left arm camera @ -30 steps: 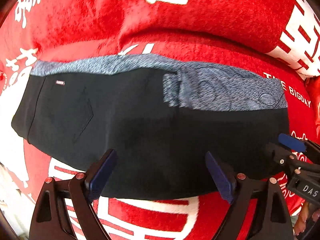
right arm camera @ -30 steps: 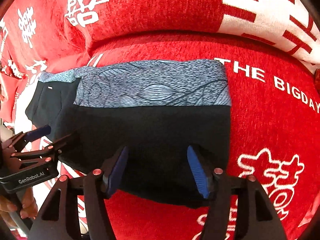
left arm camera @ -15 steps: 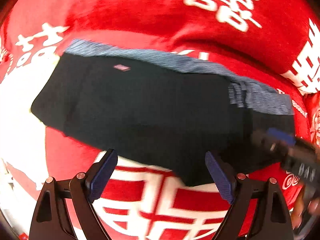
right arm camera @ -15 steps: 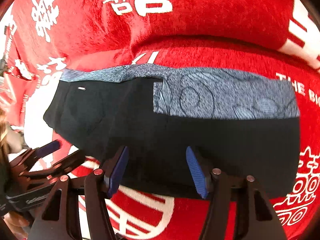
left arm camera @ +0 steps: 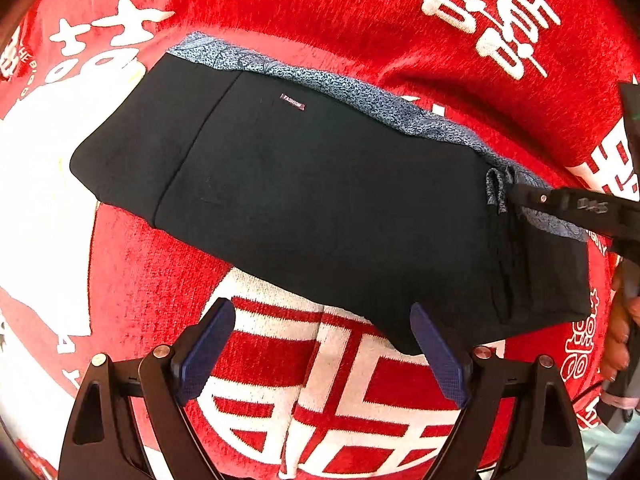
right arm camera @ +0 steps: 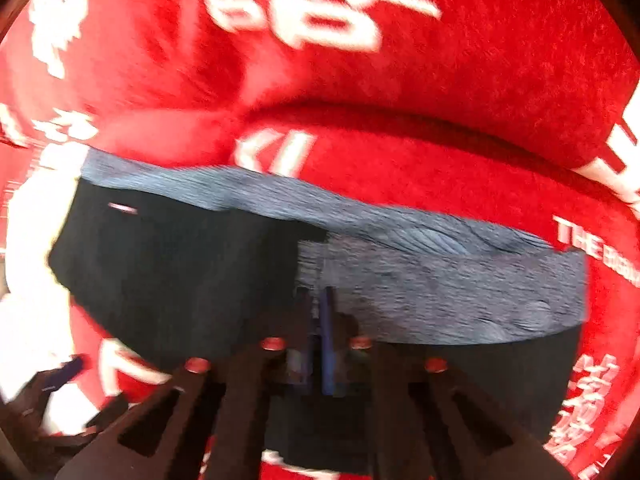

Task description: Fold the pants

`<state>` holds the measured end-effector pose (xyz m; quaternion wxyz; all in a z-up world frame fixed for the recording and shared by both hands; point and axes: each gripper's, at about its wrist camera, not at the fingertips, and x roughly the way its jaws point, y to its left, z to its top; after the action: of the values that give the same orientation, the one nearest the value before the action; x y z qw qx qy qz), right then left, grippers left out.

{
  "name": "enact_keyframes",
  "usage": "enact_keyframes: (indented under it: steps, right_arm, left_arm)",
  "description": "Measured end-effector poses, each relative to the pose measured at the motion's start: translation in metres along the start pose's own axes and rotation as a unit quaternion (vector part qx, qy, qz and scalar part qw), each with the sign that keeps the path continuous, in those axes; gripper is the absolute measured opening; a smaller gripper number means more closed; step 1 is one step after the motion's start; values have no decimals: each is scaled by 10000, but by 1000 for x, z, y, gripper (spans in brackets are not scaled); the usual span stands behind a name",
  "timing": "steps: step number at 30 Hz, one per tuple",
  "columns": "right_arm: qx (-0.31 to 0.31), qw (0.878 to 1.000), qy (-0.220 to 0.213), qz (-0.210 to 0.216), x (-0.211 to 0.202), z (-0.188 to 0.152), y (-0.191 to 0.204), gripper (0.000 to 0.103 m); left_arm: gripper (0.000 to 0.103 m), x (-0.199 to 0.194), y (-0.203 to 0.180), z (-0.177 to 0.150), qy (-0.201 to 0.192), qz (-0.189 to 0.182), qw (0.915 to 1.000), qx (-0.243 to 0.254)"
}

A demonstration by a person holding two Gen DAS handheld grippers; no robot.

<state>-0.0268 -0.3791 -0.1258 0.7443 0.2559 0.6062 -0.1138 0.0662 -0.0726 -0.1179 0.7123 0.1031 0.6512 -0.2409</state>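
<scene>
Left wrist view: your left gripper [left arm camera: 322,354] gapes wide, empty, over red blanket [left arm camera: 280,8]; pants [left arm camera: 320,200] now lie beyond fingertips (a second ago between them). Right wrist view, blurred: your right gripper [right arm camera: 318,320] has just snapped closed at patterned cuff edge; cannot tell if cloth is pinched. Pants folded on blanket.

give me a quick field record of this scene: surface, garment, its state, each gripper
surface: red plush blanket with white characters
garment: black pants with a blue-grey patterned lining
garment state: folded flat, patterned strip showing along the far edge
label: small tag on the black cloth
left gripper: open, over the near edge, holding nothing
right gripper: jaws just closed, shut at the patterned edge; blur hides whether cloth is pinched
</scene>
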Motion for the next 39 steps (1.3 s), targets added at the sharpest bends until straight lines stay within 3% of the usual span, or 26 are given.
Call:
enact_keyframes:
  steps: [3, 6, 8, 9, 10, 14, 17, 18, 21, 25, 35, 37, 39]
  right_arm:
    - [-254, 9994, 225, 24, 19, 7, 17, 2]
    - [-287, 9996, 60, -32, 13, 6, 25, 4]
    - [-488, 9986, -38, -197, -1, -8, 27, 23]
    - [-598, 9976, -100, -324, -8, -21, 29, 47]
    - [-730, 9960, -191, -479, -16, -36, 29, 55]
    - [-850, 9914, -263, -956, -30, -74, 18, 54]
    - [3, 9982, 354, -479, -2, -79, -7, 54]
    - [7, 9981, 327, -522, 0, -80, -8, 56]
    - [-444, 9962, 276, -693, -4, -80, 10, 61]
    - [-838, 9928, 61, -856, -17, -78, 27, 62]
    - [-985, 9900, 108, -1006, 8, -73, 32, 69]
    - [-1008, 9897, 100, -1009, 8, -75, 32, 70]
    - [-1017, 9896, 91, -1009, 8, -75, 33, 70]
  left_arm:
    - [90, 6, 1, 1, 84, -3, 10000, -42]
    - [90, 2, 4, 3, 27, -16, 9999, -108]
    - [90, -1, 9, 2, -27, -9, 9999, -116]
    - [90, 1, 12, 2, 9, 9, 9999, -132]
    - [90, 2, 15, 1, 43, 12, 9999, -162]
    - [90, 6, 34, 0, 113, -37, 9987, -488]
    - [90, 9, 42, -2, 131, -24, 9979, -633]
    - [90, 11, 43, -2, 157, -49, 9976, -679]
    - [90, 11, 47, 0, 149, -272, 9959, -852]
    - [90, 14, 61, 2, 171, -515, 9913, -1200]
    - [90, 9, 115, 17, -175, -692, 9804, -1835]
    - [90, 10, 129, 18, -260, -862, 9759, -1986]
    - [90, 12, 146, 17, -395, -1200, 9661, -2252]
